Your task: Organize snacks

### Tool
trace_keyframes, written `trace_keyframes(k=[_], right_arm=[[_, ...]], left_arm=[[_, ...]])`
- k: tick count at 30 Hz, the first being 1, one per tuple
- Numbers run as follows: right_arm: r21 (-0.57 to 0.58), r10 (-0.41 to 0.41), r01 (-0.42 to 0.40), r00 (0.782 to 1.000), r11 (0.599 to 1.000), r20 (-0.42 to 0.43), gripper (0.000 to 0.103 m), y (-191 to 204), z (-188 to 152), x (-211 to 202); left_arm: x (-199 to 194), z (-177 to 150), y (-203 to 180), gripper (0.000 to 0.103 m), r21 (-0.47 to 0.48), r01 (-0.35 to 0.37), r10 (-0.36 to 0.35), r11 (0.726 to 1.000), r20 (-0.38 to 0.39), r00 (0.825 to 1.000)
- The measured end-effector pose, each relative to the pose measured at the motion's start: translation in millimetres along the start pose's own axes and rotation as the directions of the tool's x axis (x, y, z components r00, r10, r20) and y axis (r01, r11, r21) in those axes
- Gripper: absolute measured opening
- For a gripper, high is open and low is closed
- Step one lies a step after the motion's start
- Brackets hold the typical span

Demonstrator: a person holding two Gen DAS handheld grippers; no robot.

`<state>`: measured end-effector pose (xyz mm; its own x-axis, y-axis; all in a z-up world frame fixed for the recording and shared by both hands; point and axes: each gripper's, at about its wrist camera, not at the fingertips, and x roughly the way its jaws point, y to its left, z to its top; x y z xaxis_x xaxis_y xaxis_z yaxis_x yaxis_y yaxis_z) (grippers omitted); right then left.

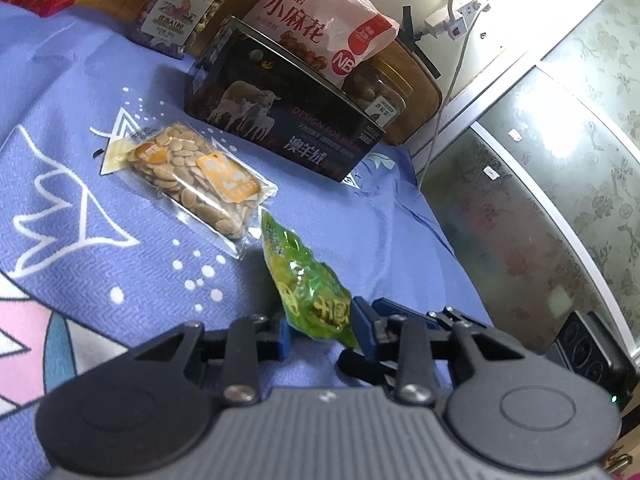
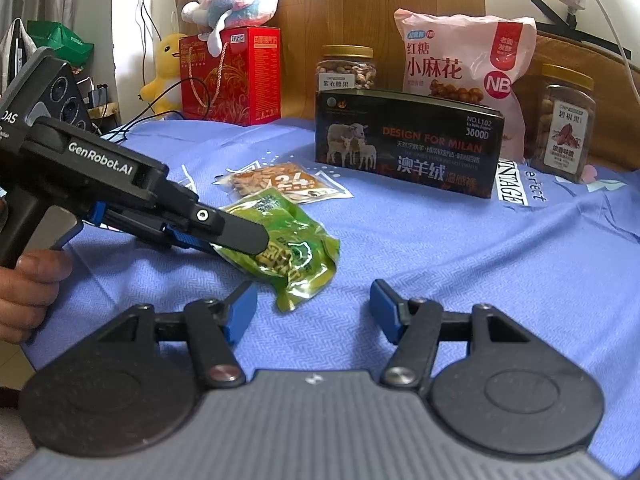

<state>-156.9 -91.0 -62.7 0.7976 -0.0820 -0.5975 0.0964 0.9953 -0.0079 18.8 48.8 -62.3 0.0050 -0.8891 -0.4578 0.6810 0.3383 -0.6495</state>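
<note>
My left gripper (image 1: 322, 330) is shut on a green snack packet (image 1: 308, 284), gripping its near end; the packet's far end points at the black box. In the right wrist view the left gripper (image 2: 224, 240) reaches in from the left and holds the green packet (image 2: 296, 256) just above the blue cloth. A clear packet of pale seeds (image 1: 192, 176) lies on the cloth beyond it, also seen in the right wrist view (image 2: 280, 186). My right gripper (image 2: 314, 312) is open and empty, just in front of the green packet.
A black open box (image 2: 408, 148) with sheep printed on it stands at the back of the blue cloth (image 2: 480, 264). A pink snack bag (image 2: 460, 68) leans behind it. Nut jars (image 2: 346, 68) (image 2: 564, 124) stand on either side. A red gift box (image 2: 232, 76) and plush toys (image 2: 236, 0) are at the back left.
</note>
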Motion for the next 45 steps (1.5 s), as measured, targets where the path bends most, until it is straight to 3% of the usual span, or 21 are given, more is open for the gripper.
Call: trace_keyframes(k=[27,45], right_arm=[[0.012,0.015,-0.015,1.0,1.0,0.003,0.069,0.3,-1.3,0.3],[0.024,0.04,-0.04,0.999,0.999,0.003,0.074,-1.2,-1.3,-0.2]], left_arm=[[-0.3,0.4,4.0,0.032,-0.025,0.02,-0.02,1.0,0.001,1.0],[1.3,-0.4,1.8,0.038,0.001,0.025,-0.025,1.0,0.002,1.0]])
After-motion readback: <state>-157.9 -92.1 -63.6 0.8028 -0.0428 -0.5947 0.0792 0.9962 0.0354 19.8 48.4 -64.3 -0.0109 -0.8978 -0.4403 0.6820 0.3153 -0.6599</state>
